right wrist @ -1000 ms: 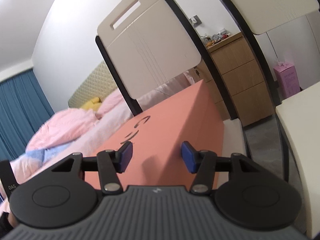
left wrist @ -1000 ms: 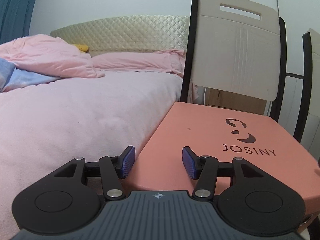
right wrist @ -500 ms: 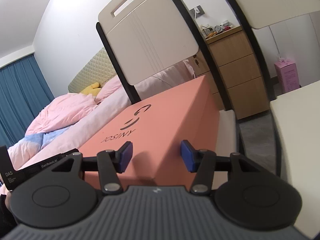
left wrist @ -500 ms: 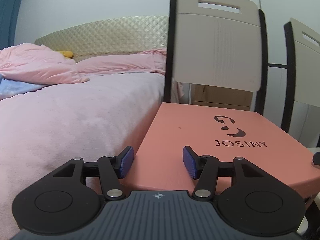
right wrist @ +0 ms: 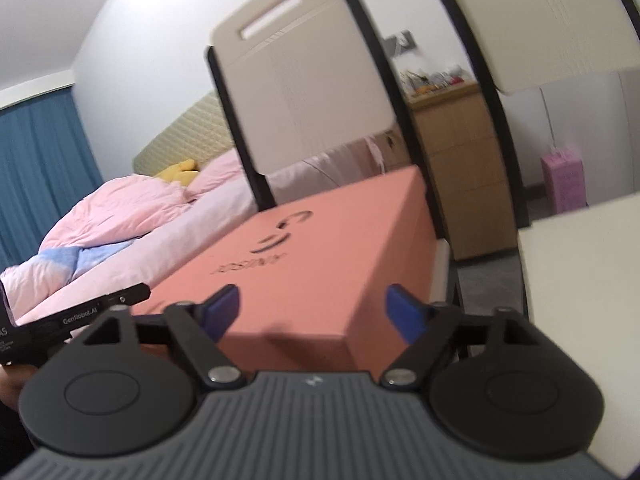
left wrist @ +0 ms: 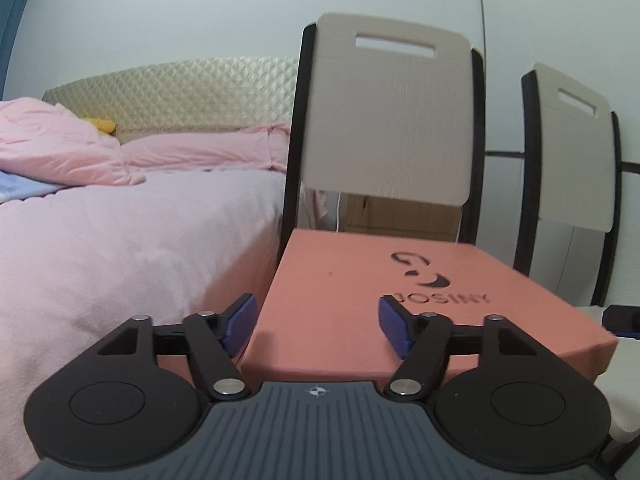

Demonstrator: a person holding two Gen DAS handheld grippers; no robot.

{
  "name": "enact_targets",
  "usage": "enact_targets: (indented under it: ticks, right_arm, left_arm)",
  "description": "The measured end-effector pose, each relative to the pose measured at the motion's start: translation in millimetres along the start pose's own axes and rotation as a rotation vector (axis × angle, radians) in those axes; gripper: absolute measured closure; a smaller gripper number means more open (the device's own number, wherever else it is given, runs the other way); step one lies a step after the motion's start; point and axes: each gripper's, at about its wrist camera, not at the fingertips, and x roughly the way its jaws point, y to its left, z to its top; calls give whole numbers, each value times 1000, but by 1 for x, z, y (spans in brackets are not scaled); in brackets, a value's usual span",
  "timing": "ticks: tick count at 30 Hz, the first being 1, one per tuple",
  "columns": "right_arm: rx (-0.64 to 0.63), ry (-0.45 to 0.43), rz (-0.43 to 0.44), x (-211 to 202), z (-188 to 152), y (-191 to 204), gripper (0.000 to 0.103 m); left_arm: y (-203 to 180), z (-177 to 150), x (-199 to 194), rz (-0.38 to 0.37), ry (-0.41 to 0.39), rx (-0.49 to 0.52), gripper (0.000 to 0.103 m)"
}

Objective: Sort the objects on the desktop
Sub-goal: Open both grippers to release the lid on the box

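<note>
Two grippers: both face one salmon-pink box (left wrist: 360, 280) that sits on a chair seat, pushed up near the chair back (left wrist: 388, 120).
Box edges: the near front edge lies just ahead of the left gripper (left wrist: 316, 322); the box's left side runs close along the pink bed (left wrist: 120, 240); on its right side a pale strip of seat (right wrist: 442, 276) shows.
Open room: a gap of grey floor (right wrist: 484, 280) lies between this chair and the white tabletop (right wrist: 580, 280) on the right.
Left gripper: wide open, holding nothing, level and low, its blue pads (left wrist: 240, 318) spread to either side of the box's near left corner, which sits between them.
Right gripper: the right gripper (right wrist: 312, 312) also stands open and empty, tilted, with the box's near right corner between its pads (right wrist: 222, 310).
Contact: I cannot tell whether any pad touches the box.
Second chair: another chair back (left wrist: 572, 148) stands to the right, partly cut off by the frame.
Hard to make out: the printed lettering on the lid is blurred in the right view; a dark object (left wrist: 622, 320) at the right edge of the left view is cut off; small clutter on the wooden drawers (right wrist: 460, 160) is too blurred to name.
Other gripper seen: the left one's black body (right wrist: 80, 312) pokes in at the left of the right view.
</note>
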Motion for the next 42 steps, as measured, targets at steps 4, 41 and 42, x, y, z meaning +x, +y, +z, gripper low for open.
enact_targets:
  ticks: [4,41,42]
  right_arm:
    - [-131,30,-15,-4,-6,16,9]
    - [-133,101,-55,48,-30,33,25]
    - [-133,102,-55,50,-30,35,24]
  left_arm:
    - [-15,-5,-11,4,-17,68,20]
    - [-12,2,42,108,51,77,18]
    - [-12,3,40,101,49,74,18]
